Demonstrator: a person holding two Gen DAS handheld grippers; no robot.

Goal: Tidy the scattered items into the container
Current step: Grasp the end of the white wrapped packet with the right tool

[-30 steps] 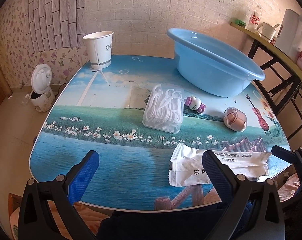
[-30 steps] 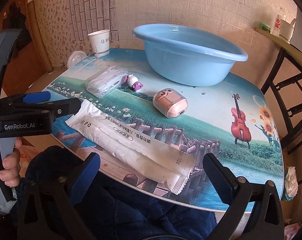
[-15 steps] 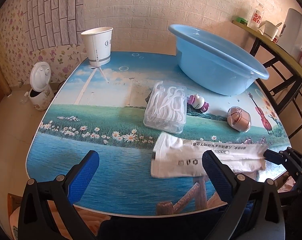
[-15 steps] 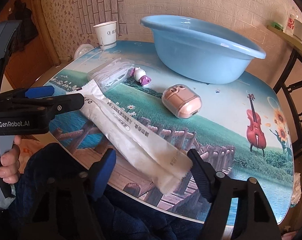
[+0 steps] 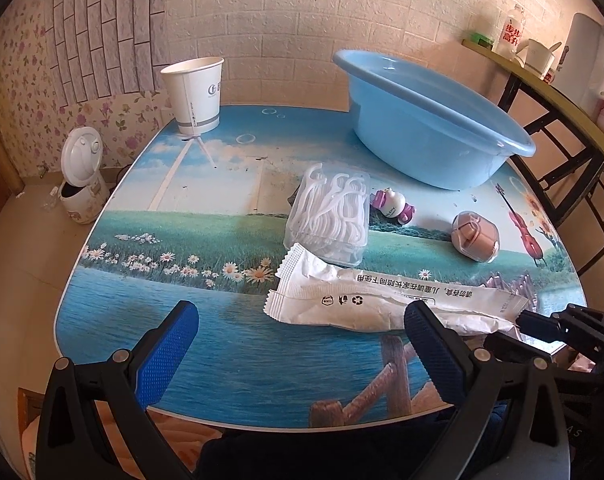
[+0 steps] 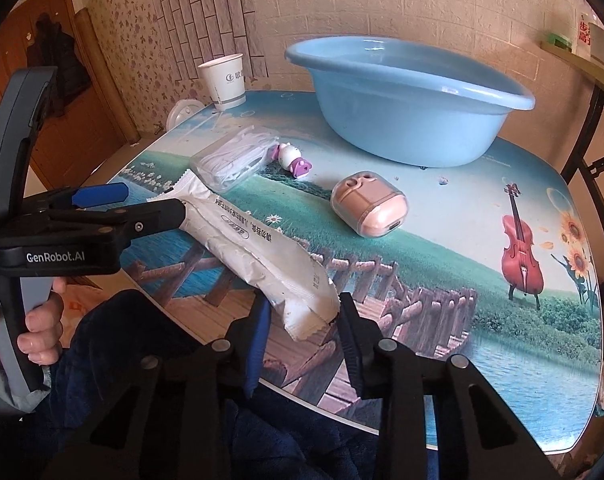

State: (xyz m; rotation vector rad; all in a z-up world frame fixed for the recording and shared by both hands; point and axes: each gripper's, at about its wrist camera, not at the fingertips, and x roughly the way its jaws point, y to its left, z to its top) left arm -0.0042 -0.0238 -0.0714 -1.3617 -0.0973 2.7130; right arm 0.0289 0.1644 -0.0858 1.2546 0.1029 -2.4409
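Currently: right gripper (image 6: 302, 320) jaws narrowed around the white packet (image 6: 257, 252) end at the near surface (image 6: 442, 240) edge.

Actual pad contact is hidden beneath the wrapper (cannot tell). Left gripper (image 5: 302, 344) jaws stand wide apart, holding nothing. Blue basin (image 5: 426, 128) sits at the far side; its interior is hidden from view.

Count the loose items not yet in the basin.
4: white packet at the near edge in the right gripper, floss box mid-table, toy beside it, pink case rightward. The basin interior is partly hidden.

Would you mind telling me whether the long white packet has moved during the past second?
Yes. The white packet has slid farther onto the table, toward the floss-pick box, with the right gripper closing around its end.
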